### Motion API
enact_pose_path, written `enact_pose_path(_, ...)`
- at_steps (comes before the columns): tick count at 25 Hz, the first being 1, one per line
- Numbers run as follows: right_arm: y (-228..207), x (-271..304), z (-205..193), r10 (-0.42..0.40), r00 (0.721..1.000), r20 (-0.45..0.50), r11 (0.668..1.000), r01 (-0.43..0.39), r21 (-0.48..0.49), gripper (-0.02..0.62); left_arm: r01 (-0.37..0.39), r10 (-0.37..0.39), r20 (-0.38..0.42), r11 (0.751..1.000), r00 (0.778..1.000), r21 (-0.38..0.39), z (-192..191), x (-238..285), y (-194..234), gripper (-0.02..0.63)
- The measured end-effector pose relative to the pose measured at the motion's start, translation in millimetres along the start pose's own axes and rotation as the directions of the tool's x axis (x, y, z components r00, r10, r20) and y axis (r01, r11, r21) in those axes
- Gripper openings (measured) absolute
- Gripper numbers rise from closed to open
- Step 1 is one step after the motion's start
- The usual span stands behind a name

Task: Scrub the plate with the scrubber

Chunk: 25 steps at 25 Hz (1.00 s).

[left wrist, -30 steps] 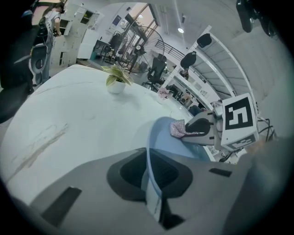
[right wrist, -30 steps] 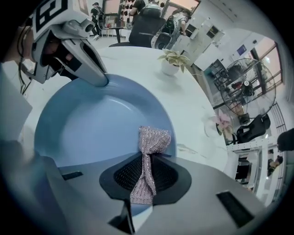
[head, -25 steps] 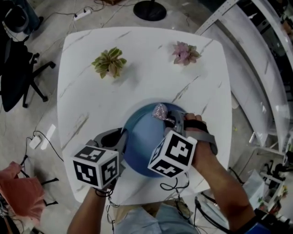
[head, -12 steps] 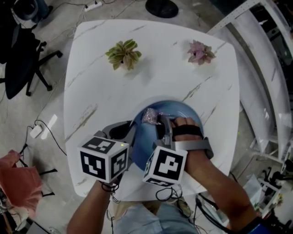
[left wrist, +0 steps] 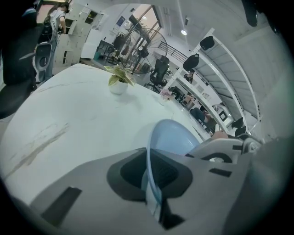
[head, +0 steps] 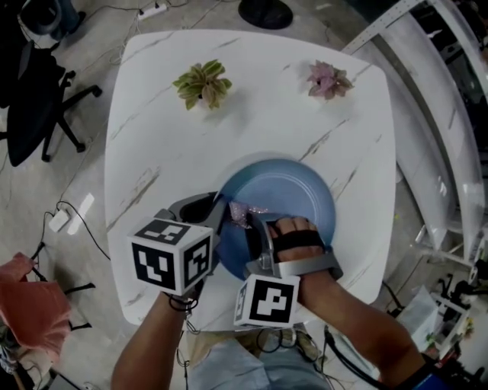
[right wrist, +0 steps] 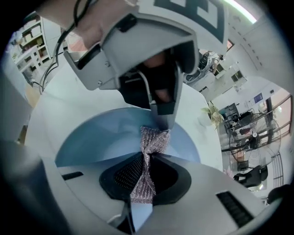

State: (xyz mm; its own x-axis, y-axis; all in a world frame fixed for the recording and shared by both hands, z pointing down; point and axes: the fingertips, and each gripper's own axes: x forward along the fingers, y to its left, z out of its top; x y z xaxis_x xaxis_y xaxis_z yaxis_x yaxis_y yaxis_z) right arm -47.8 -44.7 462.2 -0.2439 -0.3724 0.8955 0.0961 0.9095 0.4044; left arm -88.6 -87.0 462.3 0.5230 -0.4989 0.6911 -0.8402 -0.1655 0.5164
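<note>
A blue plate (head: 293,194) lies on the white marble table (head: 160,145), near its front edge. My left gripper (head: 216,216) is shut on the plate's left rim; in the left gripper view the rim (left wrist: 152,183) runs edge-on between the jaws. My right gripper (head: 249,222) is shut on a silvery mesh scrubber (head: 244,212), which presses on the plate's left part close to the left gripper. The right gripper view shows the scrubber (right wrist: 150,158) pinched between the jaws over the plate (right wrist: 98,137), with the left gripper (right wrist: 147,64) just behind it.
A green potted plant (head: 201,82) and a pink one (head: 329,79) stand at the table's far side. An office chair (head: 38,91) is on the floor at the left, a round black stand base (head: 264,11) beyond the table, white racking (head: 450,114) at the right.
The right gripper has dragged the scrubber from the plate's far middle across to its left part, next to the left gripper. The left gripper keeps its hold on the rim.
</note>
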Motion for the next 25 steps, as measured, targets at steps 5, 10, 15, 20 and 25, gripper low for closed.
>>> enact_pose_path(5, 35.3, -15.6, 9.2, 0.037, 0.998, 0.057, 0.999, -0.035, -0.033, 0.067, -0.008, 0.008, 0.002, 1.0, 1.0, 0.005, -0.4, -0.5, 1.0, 0.016)
enact_pose_path(10, 66.7, -29.2, -2.1, 0.109, 0.992, 0.057, 0.994, -0.107, -0.038, 0.067, -0.012, 0.012, 0.004, 1.0, 1.0, 0.008, -1.1, -0.1, 1.5, 0.015)
enact_pose_path(15, 79.5, -37.5, -27.4, 0.174, 0.984, 0.023, 0.983, -0.175, 0.048, 0.067, -0.014, 0.014, 0.005, 1.0, 1.0, 0.011, -1.2, 0.7, 2.8, 0.015)
enact_pose_path(20, 71.8, -37.8, -62.7, 0.173, 0.982, -0.07, 0.973, -0.159, 0.17, 0.067, -0.014, 0.013, 0.003, 1.0, 1.0, 0.014, -2.7, -0.4, 2.5, 0.015)
enact_pose_path(25, 47.6, -32.3, -101.8, 0.158, 0.971, -0.182, 0.933, -0.087, 0.349, 0.067, -0.013, 0.013, 0.003, 1.0, 1.0, 0.012, -3.2, -0.1, 2.9, 0.015)
